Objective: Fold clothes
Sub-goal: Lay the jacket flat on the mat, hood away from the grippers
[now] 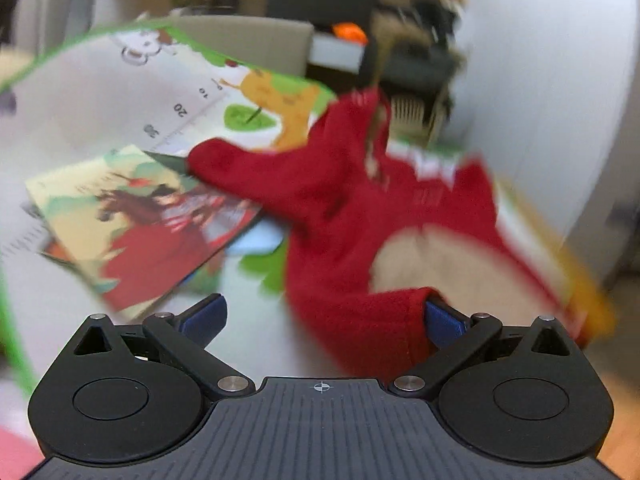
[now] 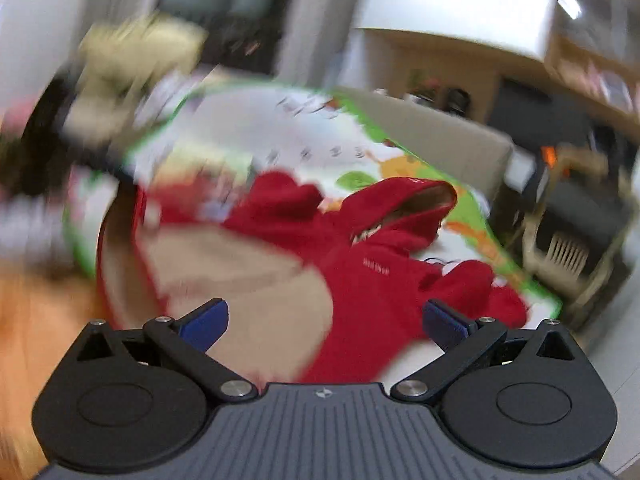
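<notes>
A red hooded jacket (image 1: 352,208) with beige lining sprawls mid-frame on a green-edged play mat (image 1: 100,92). Left tool (image 1: 324,316) and right tool (image 2: 326,320) both spread wide, blurred.

Red hooded jacket (image 1: 352,208): motion-blurred in both views; chest lettering unreadable. Cuff covers left gripper's (image 1: 324,316) right fingertip. Picture book (image 1: 136,216): cover blurred, title illegible. Play mat (image 2: 224,120): far half smeared, edges cut off. Background furniture indistinct.
</notes>
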Motion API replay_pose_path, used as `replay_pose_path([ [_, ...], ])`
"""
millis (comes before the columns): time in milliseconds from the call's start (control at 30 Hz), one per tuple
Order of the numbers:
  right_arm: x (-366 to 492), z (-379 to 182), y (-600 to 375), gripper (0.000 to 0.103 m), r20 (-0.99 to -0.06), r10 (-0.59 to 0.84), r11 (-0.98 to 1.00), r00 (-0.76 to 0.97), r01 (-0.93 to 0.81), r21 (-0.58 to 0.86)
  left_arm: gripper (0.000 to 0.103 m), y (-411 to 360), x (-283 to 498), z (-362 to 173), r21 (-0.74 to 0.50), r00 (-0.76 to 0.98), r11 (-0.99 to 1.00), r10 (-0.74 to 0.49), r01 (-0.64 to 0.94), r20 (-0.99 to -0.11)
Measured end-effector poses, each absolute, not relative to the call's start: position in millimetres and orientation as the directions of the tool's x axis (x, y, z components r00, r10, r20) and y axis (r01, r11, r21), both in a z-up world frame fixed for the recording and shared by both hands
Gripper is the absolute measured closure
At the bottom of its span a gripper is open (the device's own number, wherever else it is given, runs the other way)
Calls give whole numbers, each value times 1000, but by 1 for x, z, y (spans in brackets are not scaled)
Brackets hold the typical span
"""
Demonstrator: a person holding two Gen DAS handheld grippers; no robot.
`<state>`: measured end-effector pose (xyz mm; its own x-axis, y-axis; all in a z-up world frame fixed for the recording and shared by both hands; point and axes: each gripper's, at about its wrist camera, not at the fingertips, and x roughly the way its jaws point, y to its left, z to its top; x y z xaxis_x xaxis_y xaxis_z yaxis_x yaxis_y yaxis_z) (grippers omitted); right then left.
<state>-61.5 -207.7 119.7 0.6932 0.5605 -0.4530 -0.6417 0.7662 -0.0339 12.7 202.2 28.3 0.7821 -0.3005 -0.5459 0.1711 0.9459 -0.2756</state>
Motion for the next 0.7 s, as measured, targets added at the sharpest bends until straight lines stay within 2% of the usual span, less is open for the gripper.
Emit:
replay_pose_path([
  [67,-14,106,-203,0,-515,562,799,647,-587,135,0,191,43,28,-375,781,912,-354,167,-515],
  [133,36,88,-194,0,-593,563,813,575,-514,274,0,172,75,26,-420,771,895,-371,149,-517],
  [200,67,63,-177,0,-657,526,838,539,-457,296,0,158,95,29,-438,778,889,-371,138,-508],
  [300,77,32,-162,0,-707,486,857,514,-438,270,0,153,103,43,-443,818,881,-374,167,-437],
  [400,62,26,-155,0,-689,450,864,568,-472,176,0,153,97,64,-413,847,885,-379,214,-373],
  [467,61,25,-157,0,-678,450,865,581,-471,171,0,146,98,73,-352,859,907,-360,231,-363],
  [500,61,25,-159,0,-673,454,867,584,-464,183,0,139,102,72,-315,858,921,-343,228,-383],
  [633,68,29,-157,0,-665,464,870,586,-442,218,0,110,132,28,-251,779,950,-297,185,-551],
  [700,66,29,-152,0,-665,453,870,593,-457,185,0,102,140,6,-242,746,955,-285,171,-601],
])
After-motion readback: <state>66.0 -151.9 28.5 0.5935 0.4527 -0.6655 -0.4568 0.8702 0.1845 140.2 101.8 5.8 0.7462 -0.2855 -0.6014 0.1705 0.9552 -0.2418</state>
